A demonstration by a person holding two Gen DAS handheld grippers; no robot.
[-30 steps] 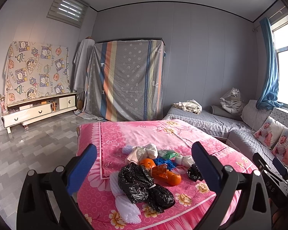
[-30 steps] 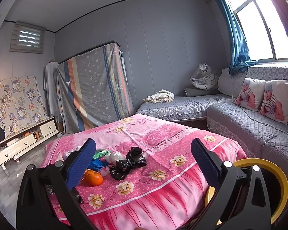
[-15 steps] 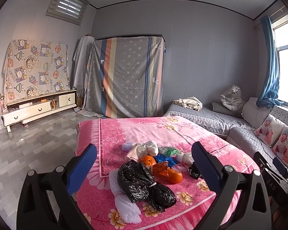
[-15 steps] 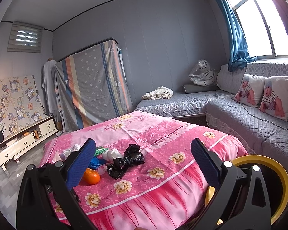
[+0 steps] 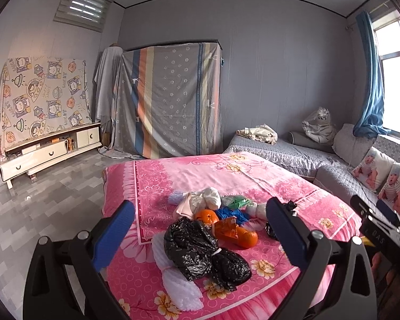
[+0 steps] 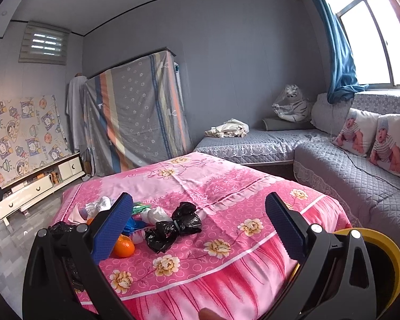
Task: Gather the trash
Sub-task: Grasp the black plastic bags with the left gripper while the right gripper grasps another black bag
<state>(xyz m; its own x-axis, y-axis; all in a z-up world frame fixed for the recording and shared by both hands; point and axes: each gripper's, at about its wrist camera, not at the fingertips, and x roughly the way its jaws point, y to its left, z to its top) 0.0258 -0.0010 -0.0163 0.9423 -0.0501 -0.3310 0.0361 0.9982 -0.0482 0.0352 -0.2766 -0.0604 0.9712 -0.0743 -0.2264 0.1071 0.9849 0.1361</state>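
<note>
Pink floral bed has the trash heaped near its front edge, both the left hand-held gripper and right hand-held gripper hanging wide apart and empty, so a sloppy grab at the knotted black bag could probably roll that orange off.

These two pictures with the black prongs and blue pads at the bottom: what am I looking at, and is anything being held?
No robot here: a person carries a hand-held claw in each hand, and a wide-angle camera on each looks forward between its two blue-padded fingers. One picture is from the left claw, the other from the right claw. Both are open and hold nothing.

Ahead is a table under a pink flowered cloth. On it lies a pile of rubbish: a large knotted black plastic bag, a smaller one, a white foam net, oranges, blue plastic and white wads. The yellow-rimmed bin stands at the right.
</note>
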